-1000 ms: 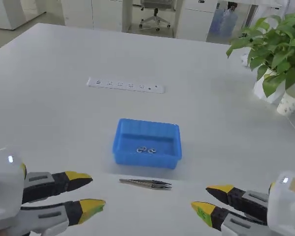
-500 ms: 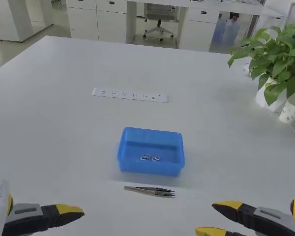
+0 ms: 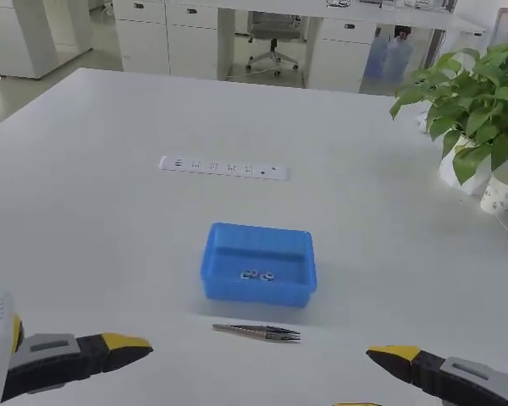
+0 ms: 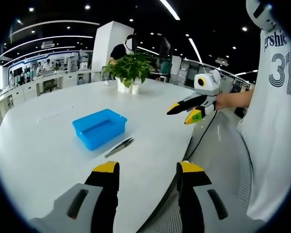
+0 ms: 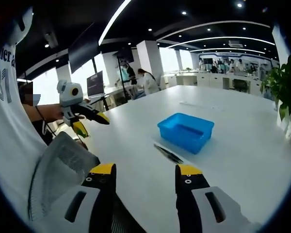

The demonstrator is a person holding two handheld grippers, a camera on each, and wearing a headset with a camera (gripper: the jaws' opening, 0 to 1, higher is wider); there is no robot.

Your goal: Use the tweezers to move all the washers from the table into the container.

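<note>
A blue container (image 3: pixel 258 254) stands mid-table with two small washers (image 3: pixel 257 276) inside it. The metal tweezers (image 3: pixel 256 331) lie flat on the table just in front of it, untouched. My left gripper (image 4: pixel 148 170) is open and holds nothing; it hovers at the near left edge, where one of its fingers (image 3: pixel 123 343) shows. My right gripper (image 5: pixel 145 172) is open too and hangs at the near right, with one of its fingers (image 3: pixel 394 355) in sight. Both are well short of the tweezers (image 4: pixel 119 146) and the container (image 5: pixel 185 131).
A white power strip (image 3: pixel 223 167) lies beyond the container. A potted plant (image 3: pixel 474 93) stands at the right edge of the table. A person in a white numbered shirt (image 4: pixel 276 107) holds the grippers at the near edge.
Both grippers have sunk lower and nearer to the table's front edge, so only one finger of each shows in the head view. Container, washers and tweezers have stayed put.
</note>
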